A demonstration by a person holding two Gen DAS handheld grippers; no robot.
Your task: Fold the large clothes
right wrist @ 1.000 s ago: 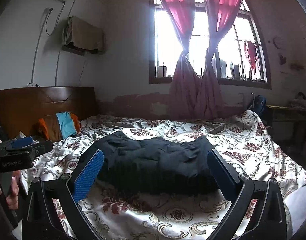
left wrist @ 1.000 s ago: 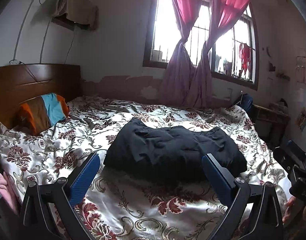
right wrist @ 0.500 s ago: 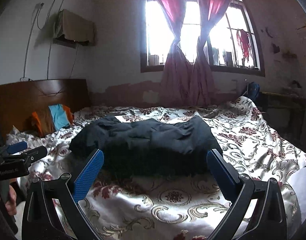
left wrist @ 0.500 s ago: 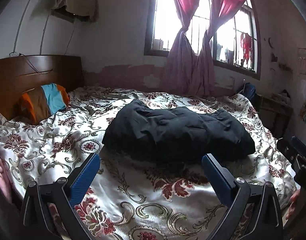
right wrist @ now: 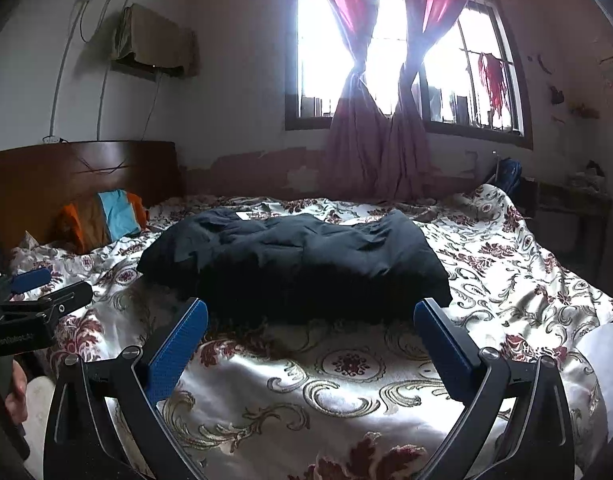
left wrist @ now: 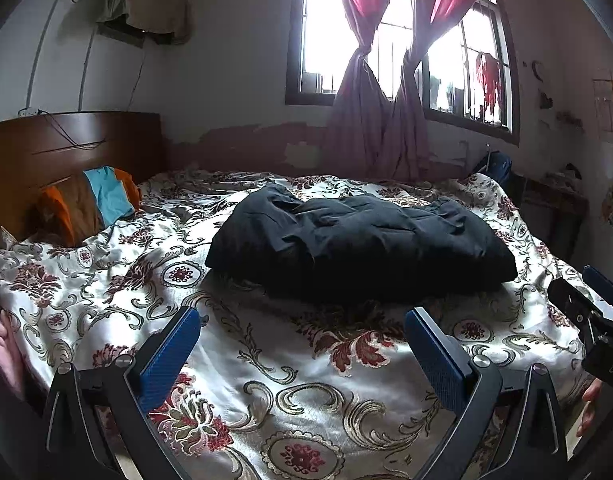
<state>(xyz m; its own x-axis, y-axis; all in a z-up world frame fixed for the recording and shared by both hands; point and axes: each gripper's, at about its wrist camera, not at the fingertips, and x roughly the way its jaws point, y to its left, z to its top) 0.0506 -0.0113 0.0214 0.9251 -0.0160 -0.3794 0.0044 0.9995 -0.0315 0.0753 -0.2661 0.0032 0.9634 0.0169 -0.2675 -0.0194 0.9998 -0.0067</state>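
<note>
Right up front, the left gripper [left wrist: 302, 344] hangs over the near edge of the bed with its blue pads spread wide and nothing between them, just floral bedspread [left wrist: 266, 380] underneath. Same story on the right gripper [right wrist: 310, 344]: jaws parted, empty, aimed straight at the bundle. Each tool peeks into the other's view, at 4 o'clock in the left camera and 9 o'clock in the right, so the pair sit side by side, likely squared up for a two-handed grab.

Just past the pad tips, at 12 o'clock, lies the dark garment [left wrist: 358, 248], a rumpled black heap in the middle of the bed, touched by neither gripper. It looks bunched rather than spread flat, so my read is the folding proper hasn't begun; opening it out would come first.

Further off at 10 o'clock, a striped pillow [left wrist: 90, 204] leans against the wooden headboard [left wrist: 66, 144]. Beyond, knotted pink curtains [left wrist: 370, 112] frame the bright window.
</note>
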